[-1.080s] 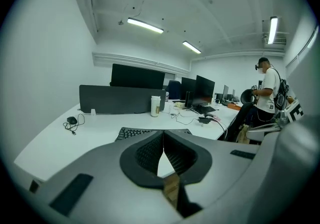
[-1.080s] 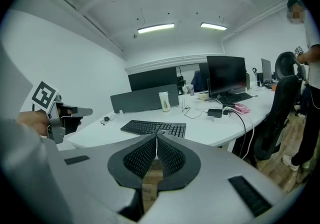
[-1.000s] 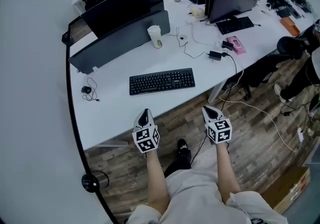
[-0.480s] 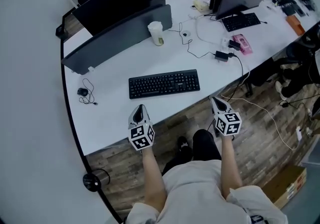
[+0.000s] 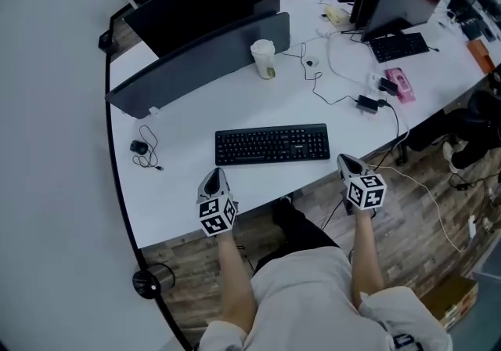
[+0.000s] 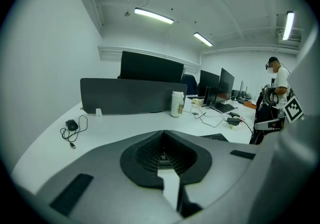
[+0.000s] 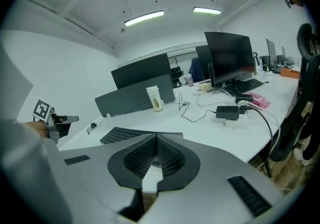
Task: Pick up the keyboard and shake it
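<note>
Holding the left gripper (image 5: pixel 213 179) and the right gripper (image 5: pixel 347 161) at the front edge of the white surface (image 5: pixel 176 185), I have not yet touched the keyboard (image 5: pixel 272 143). It lies flat on the surface, a little further in, between my two grippers and apart from both. The jaws of both grippers are closed together and nothing is between them.

This is the first danger, I think. If I come to the keyboard with closed jaws, the tips will only push it, and it will slide away toward the dark divider panel (image 5: pixel 200 63). I must open them before I arrive at its two short ends.

The second danger is an uneven grip. The keyboard is long and thin, so if one side holds weaker than the other, the shaking may twist it out and it may fall on the surface or on the wooden floor (image 5: pixel 423 216).

The paper cup (image 5: pixel 264 58) stands behind the keyboard, and a thin cable (image 5: pixel 325 87) runs near its right end. I cannot tell if the keyboard has its own cable. A low lift or a wide shake could catch these.
</note>
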